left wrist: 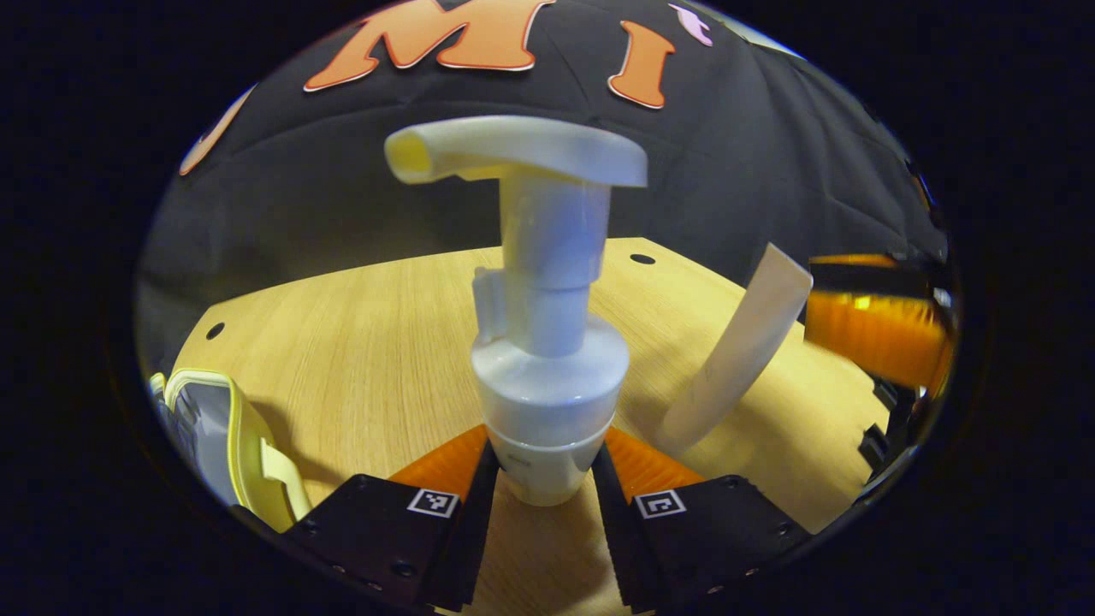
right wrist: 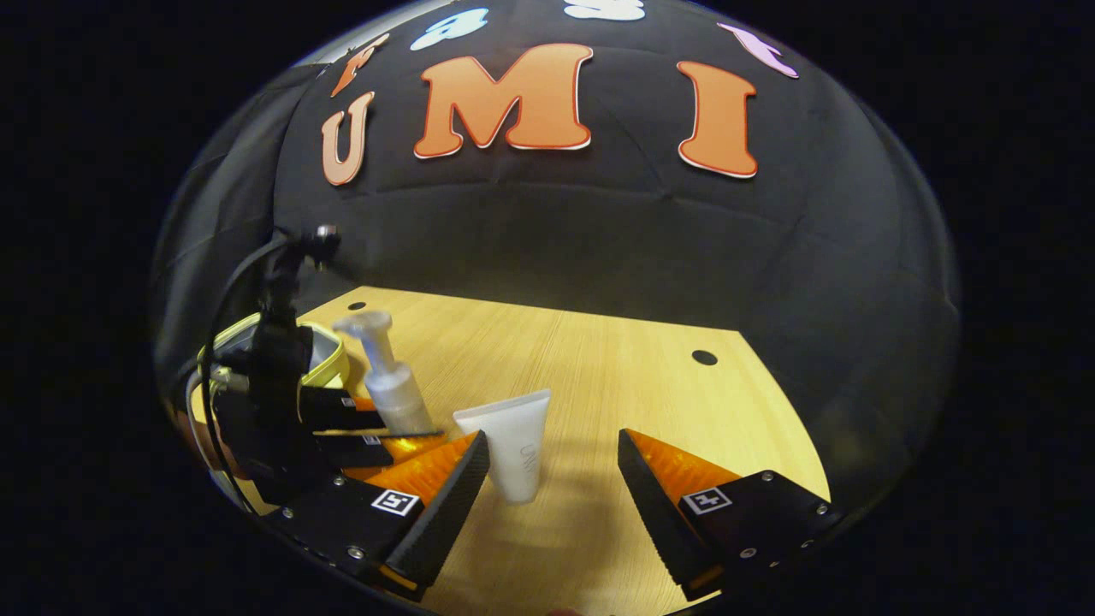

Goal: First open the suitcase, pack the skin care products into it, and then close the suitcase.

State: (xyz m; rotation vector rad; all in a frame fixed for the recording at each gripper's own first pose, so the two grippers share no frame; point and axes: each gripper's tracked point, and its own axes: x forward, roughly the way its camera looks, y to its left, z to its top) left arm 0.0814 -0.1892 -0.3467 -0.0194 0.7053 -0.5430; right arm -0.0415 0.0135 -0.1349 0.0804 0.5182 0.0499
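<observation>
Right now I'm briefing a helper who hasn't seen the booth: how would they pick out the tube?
Start at the wooden table before the black cloth wall. Near its front, a pump bottle is held between the left gripper fingers; the white tube stands beside it, between the open right gripper fingers. It is flat and capless-looking, with no pump head, wider at the top.
</observation>
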